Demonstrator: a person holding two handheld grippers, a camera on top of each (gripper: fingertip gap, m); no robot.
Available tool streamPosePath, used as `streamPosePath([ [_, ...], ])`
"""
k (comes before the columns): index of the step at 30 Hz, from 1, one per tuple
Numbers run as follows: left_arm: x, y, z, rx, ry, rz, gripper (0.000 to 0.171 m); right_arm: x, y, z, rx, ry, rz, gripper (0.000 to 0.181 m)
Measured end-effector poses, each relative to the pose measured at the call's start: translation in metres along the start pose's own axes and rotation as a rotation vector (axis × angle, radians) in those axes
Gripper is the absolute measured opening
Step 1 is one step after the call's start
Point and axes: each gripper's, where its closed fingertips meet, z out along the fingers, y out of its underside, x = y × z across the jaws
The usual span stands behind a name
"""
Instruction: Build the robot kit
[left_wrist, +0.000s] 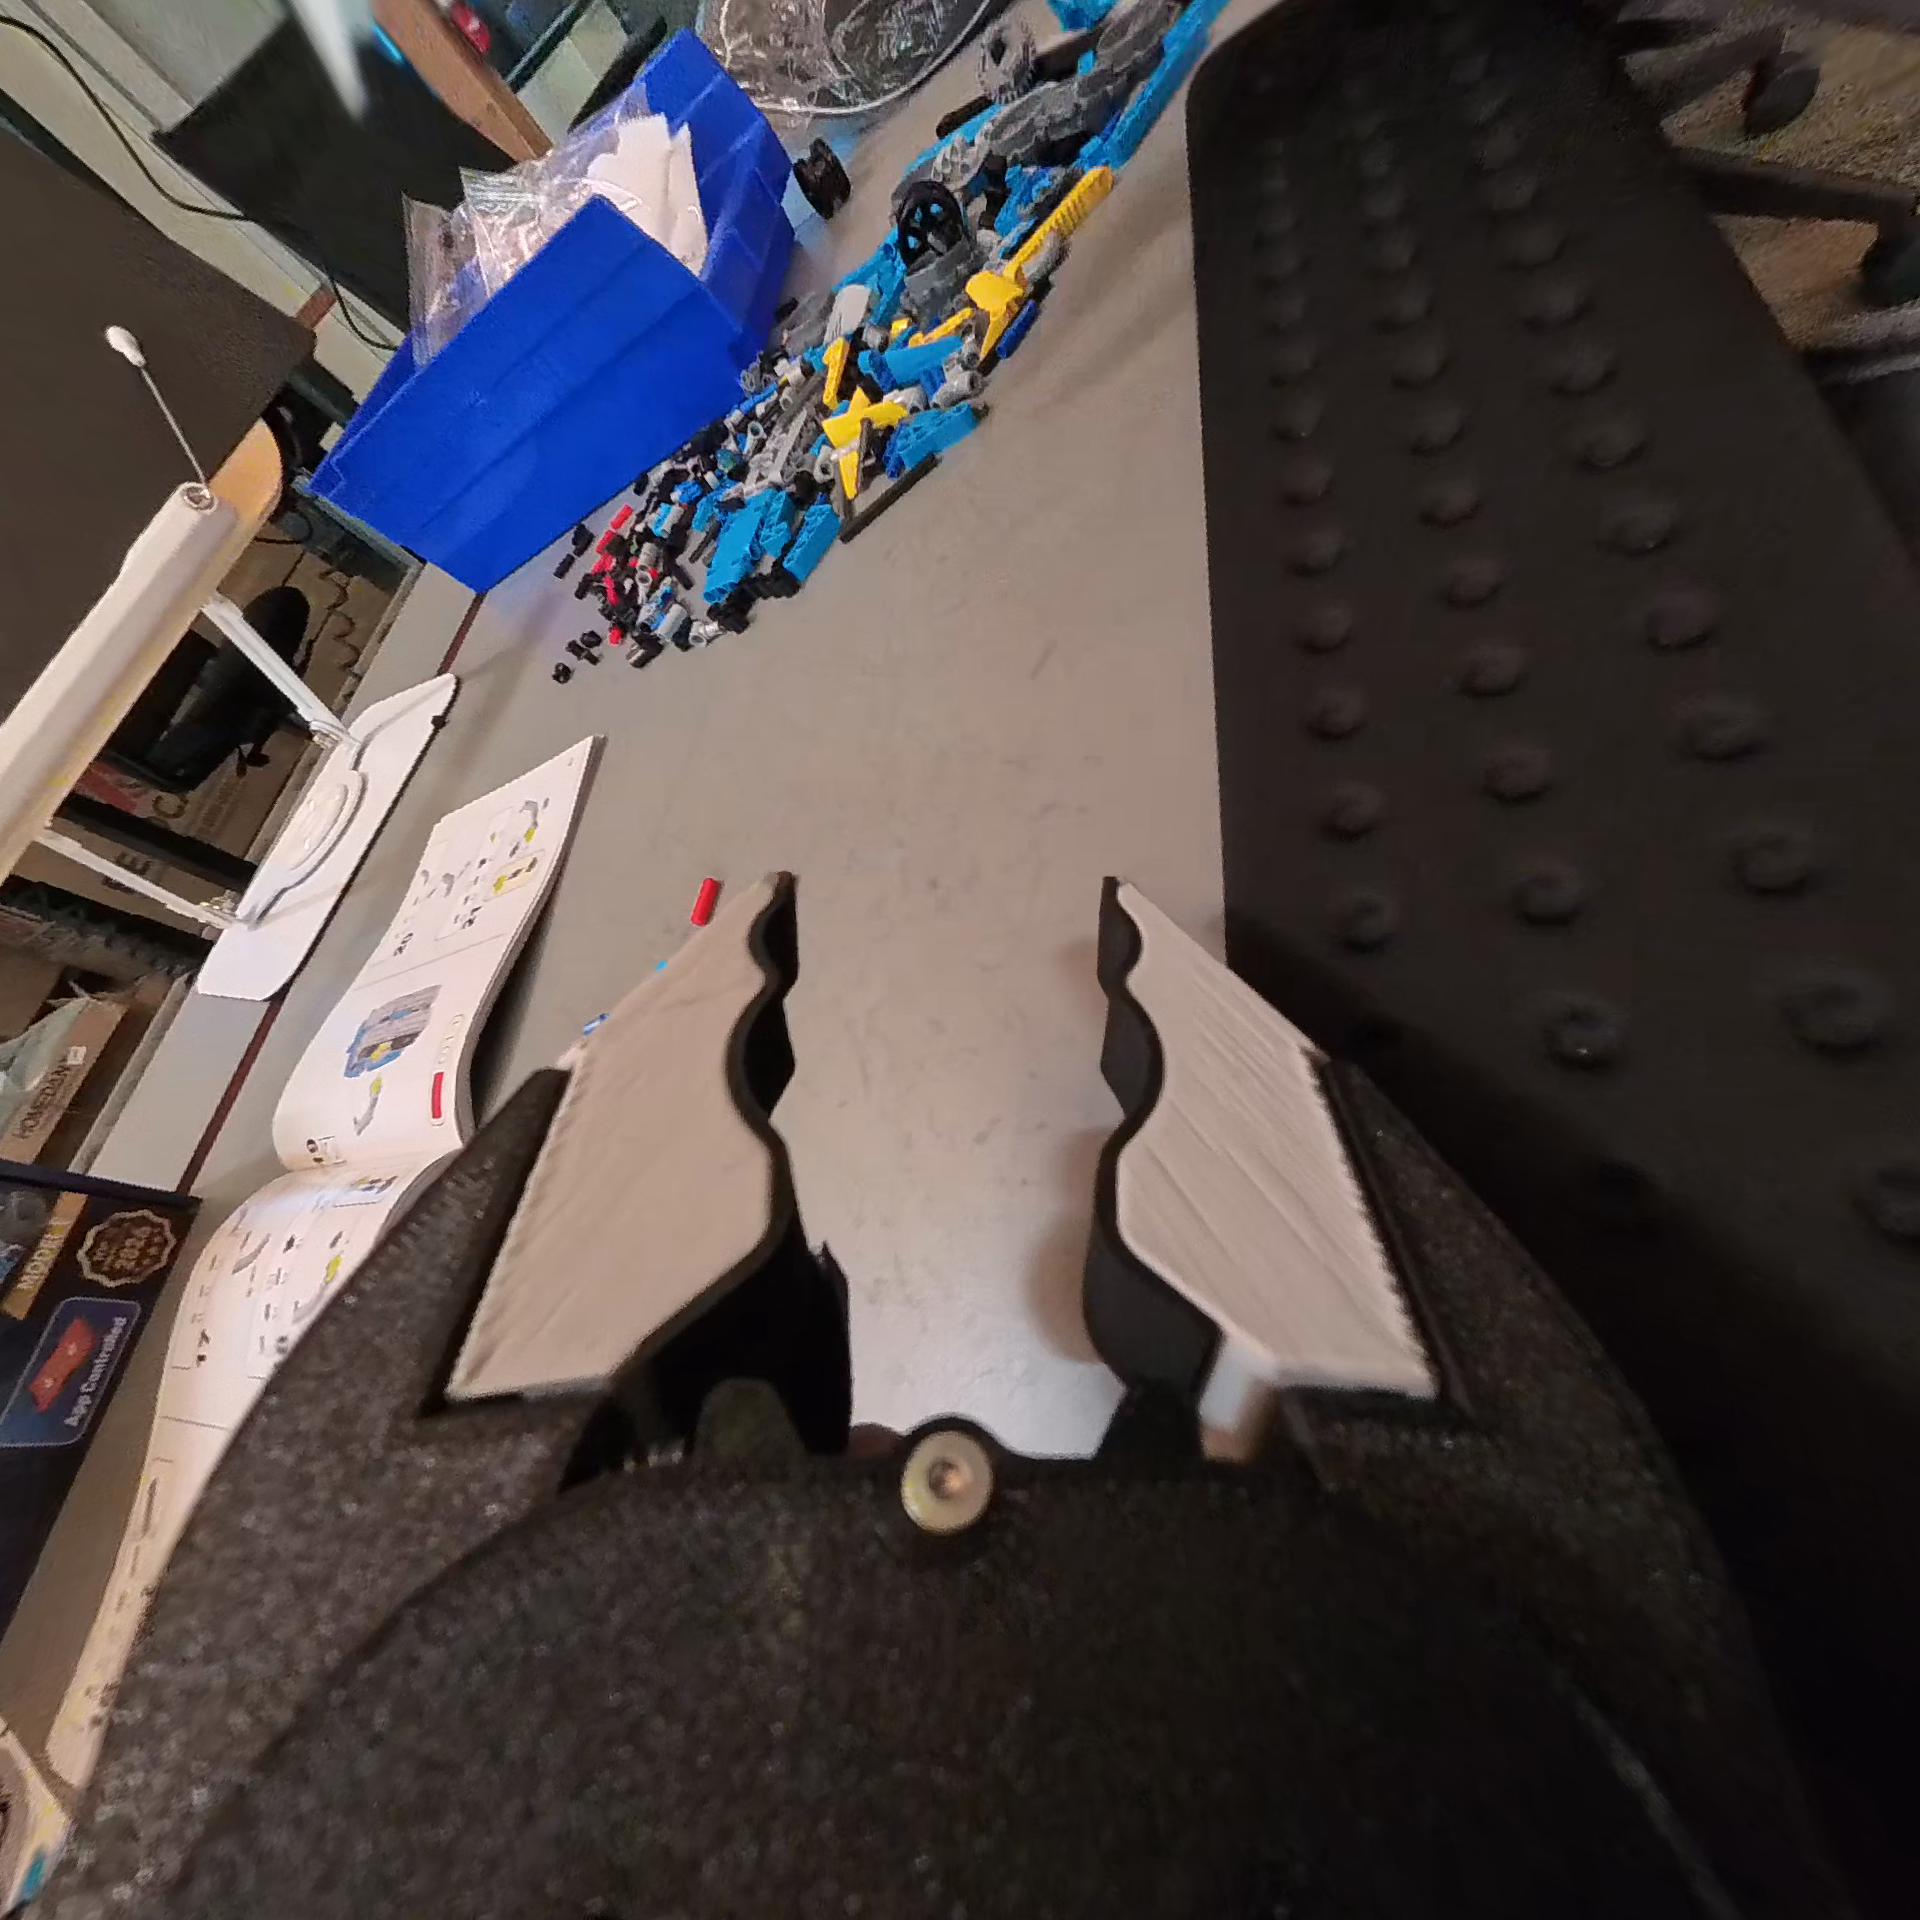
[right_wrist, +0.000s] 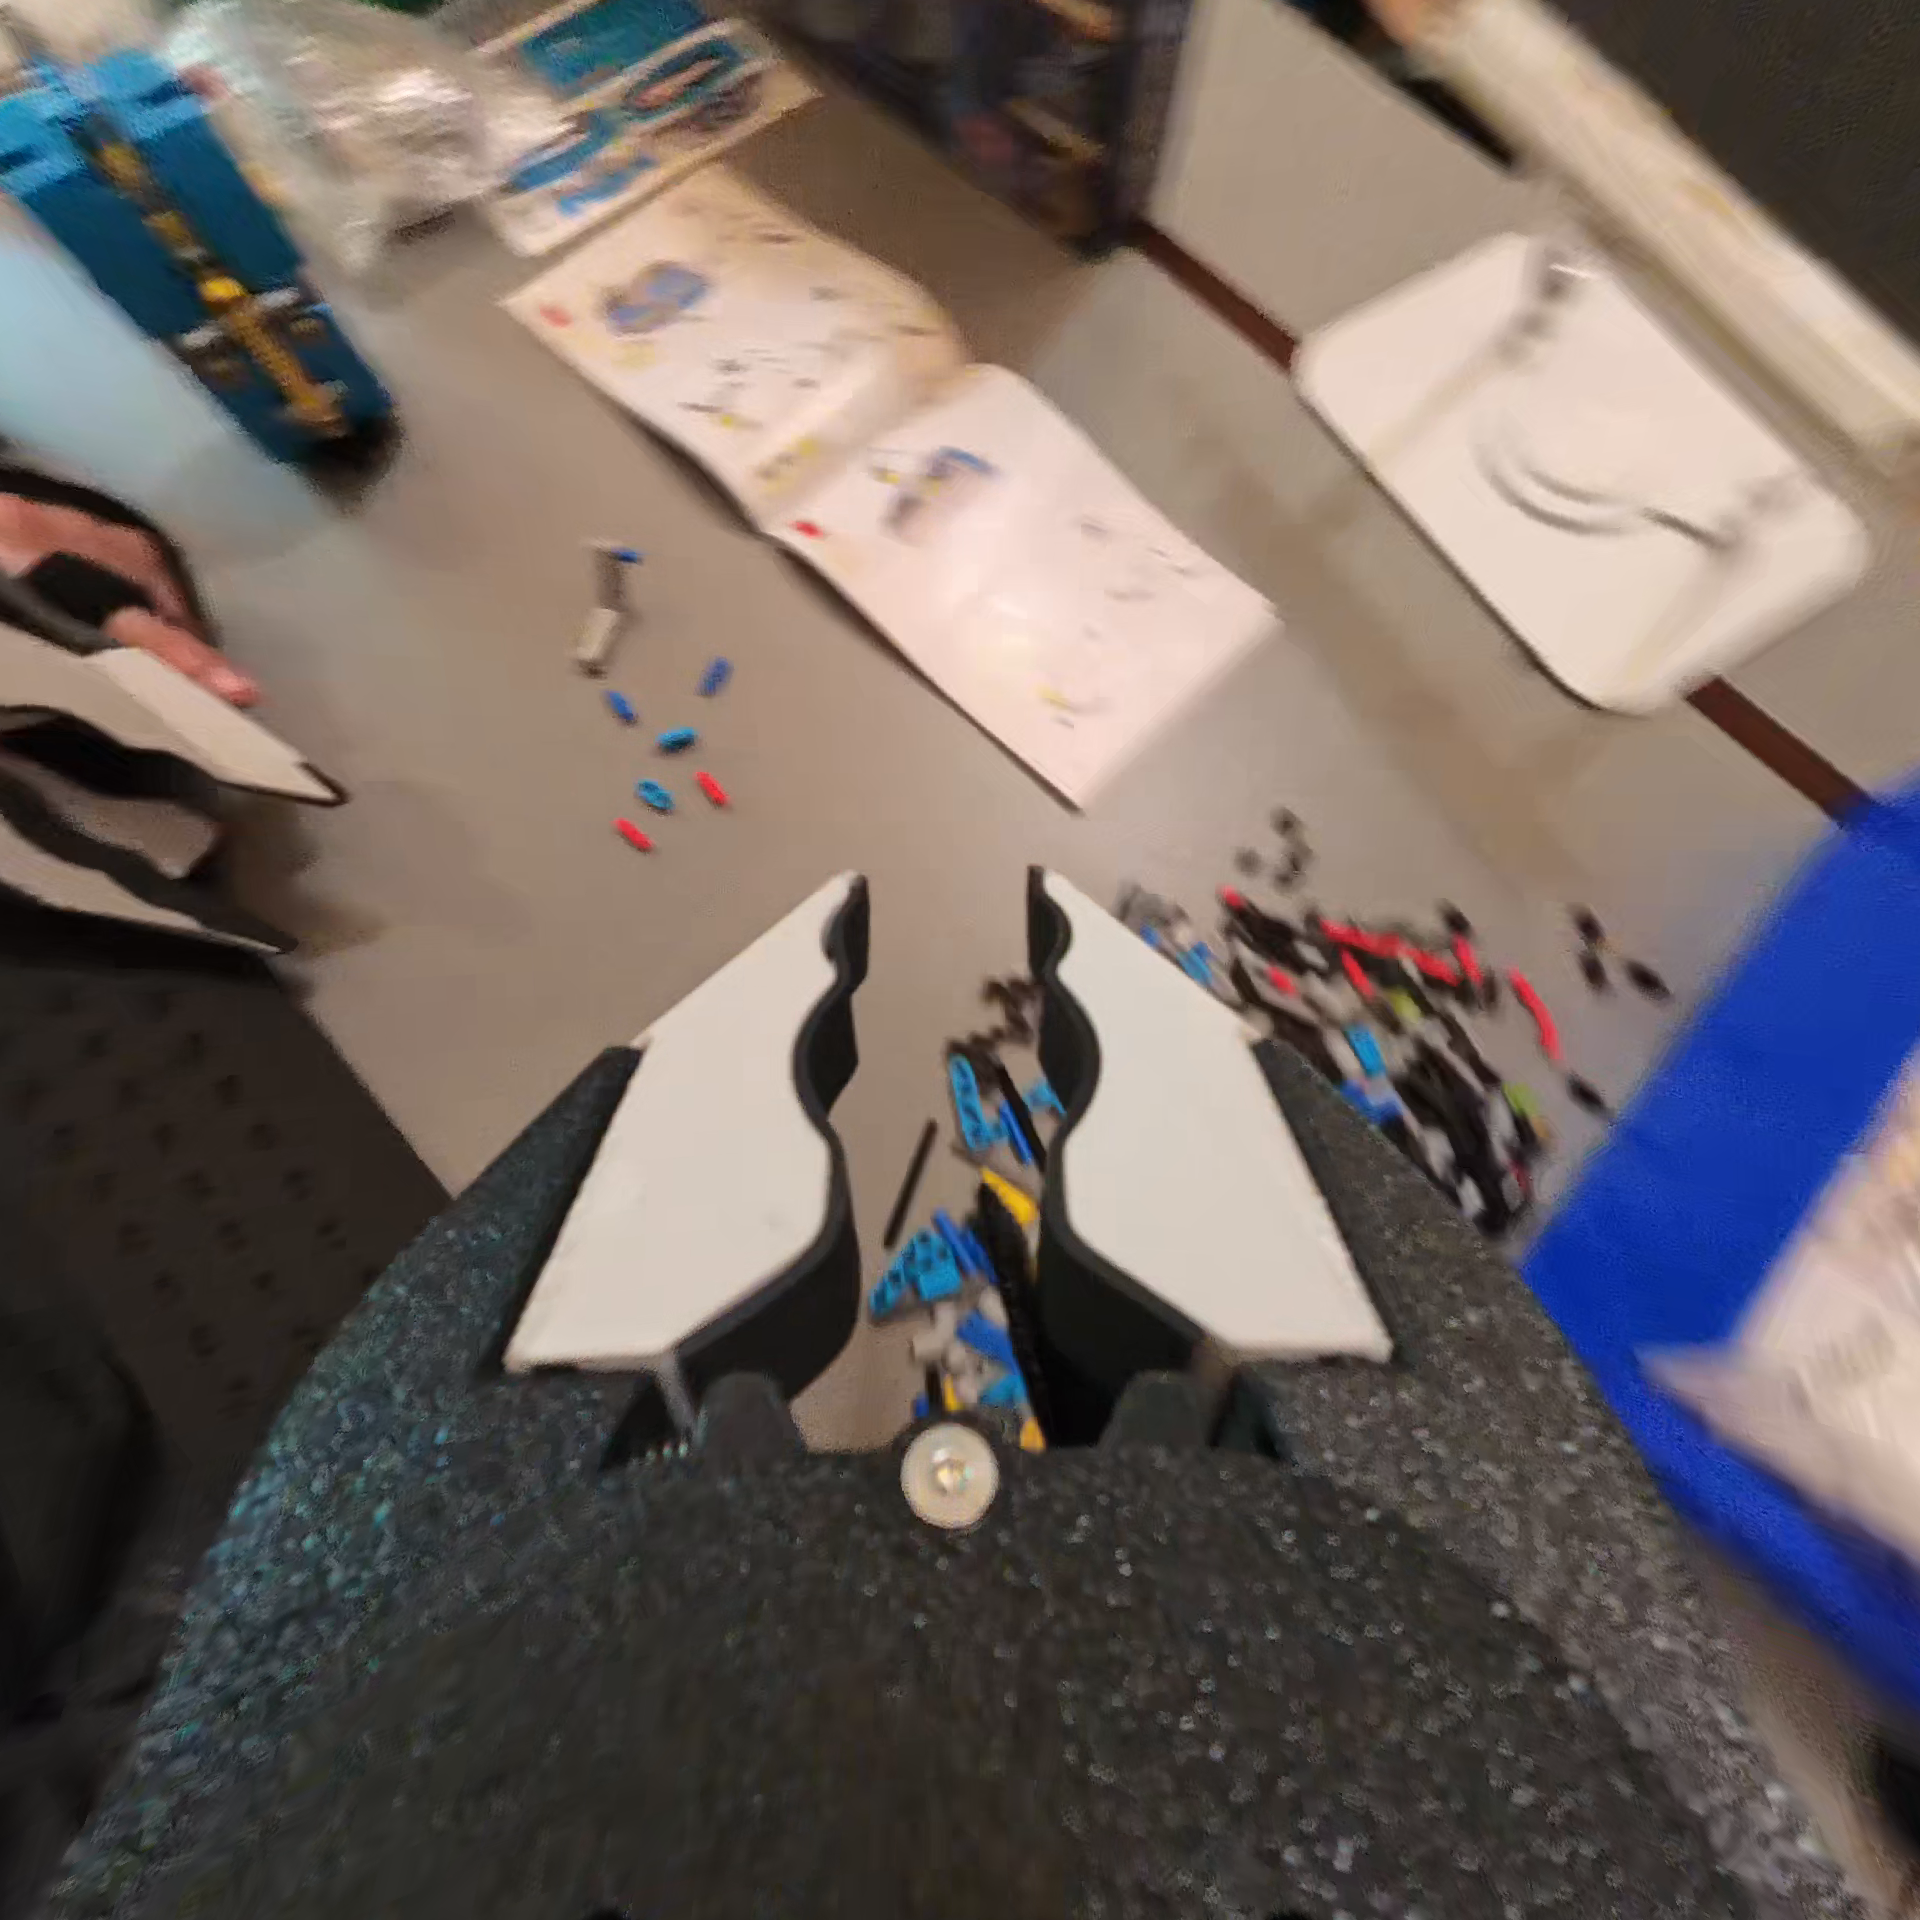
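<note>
Left gripper: While I held it low over the grey table (left_wrist: 935, 644), my left gripper (left_wrist: 948, 914) had its jaws spread wide with nothing between them, only bare tabletop.
Nearest to it: a small red pin (left_wrist: 705, 900) lay on the table just left of my left fingertip, not touching it.
Left side: an open instruction booklet (left_wrist: 436, 997) lay flat beside the left finger, and a white stand base (left_wrist: 332, 821) stood beyond the booklet at the table's edge.
Right side: a black studded mat (left_wrist: 1538, 623) ran along the right of the table, close by my right finger.
Far end: a heap of blue, yellow and black building pieces (left_wrist: 831, 447) lay well ahead, with a blue bin (left_wrist: 561, 395) just left of it.
Right gripper: my right gripper (right_wrist: 948, 894) hung over the near edge of the loose pieces (right_wrist: 1351, 1029), jaws partly open and gripping nothing; this view was blurred.
Between its fingers: blue, yellow and black parts (right_wrist: 966, 1236) showed on the table below the gap, and I could not tell whether the fingers touched them.
Ahead of it: a few small blue and red pins (right_wrist: 670, 764) lay scattered, apart from the heap, and the open booklet (right_wrist: 914, 499) lay farther off.
Right of it: the blue bin (right_wrist: 1745, 1195) stood near, past the heap.
Left of it: my left gripper (right_wrist: 260, 779) showed at the left edge of the view, with a hand (right_wrist: 135, 613) behind it.
</note>
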Motion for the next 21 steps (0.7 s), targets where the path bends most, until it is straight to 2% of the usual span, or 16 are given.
streamPosePath([
  [2, -0.001, 0.000, 0.000, -0.002, 0.003, -0.009, 0.058, 0.010, 0.029, -0.027, 0.038, 0.093, 0.105, 0.024],
  [4, -0.001, 0.001, 0.000, -0.005, 0.005, -0.013, 0.058, 0.016, 0.074, -0.044, 0.040, 0.196, 0.209, 0.024],
  [8, -0.001, 0.002, 0.001, -0.010, 0.000, -0.003, 0.058, 0.006, 0.172, -0.058, 0.024, 0.316, 0.424, 0.024],
  [10, 0.000, 0.002, 0.001, -0.014, -0.001, 0.004, 0.058, 0.001, 0.208, -0.066, 0.022, 0.389, 0.496, 0.024],
  [14, 0.000, 0.003, 0.002, -0.020, -0.002, 0.007, 0.058, -0.013, 0.236, -0.078, 0.020, 0.445, 0.541, 0.023],
  [17, -0.001, 0.003, 0.003, -0.023, -0.002, 0.008, 0.058, -0.011, 0.236, -0.078, -0.030, 0.506, 0.486, 0.022],
  [21, -0.001, 0.004, 0.003, -0.022, -0.008, 0.017, 0.058, -0.009, 0.236, -0.061, -0.088, 0.505, 0.444, 0.020],
])
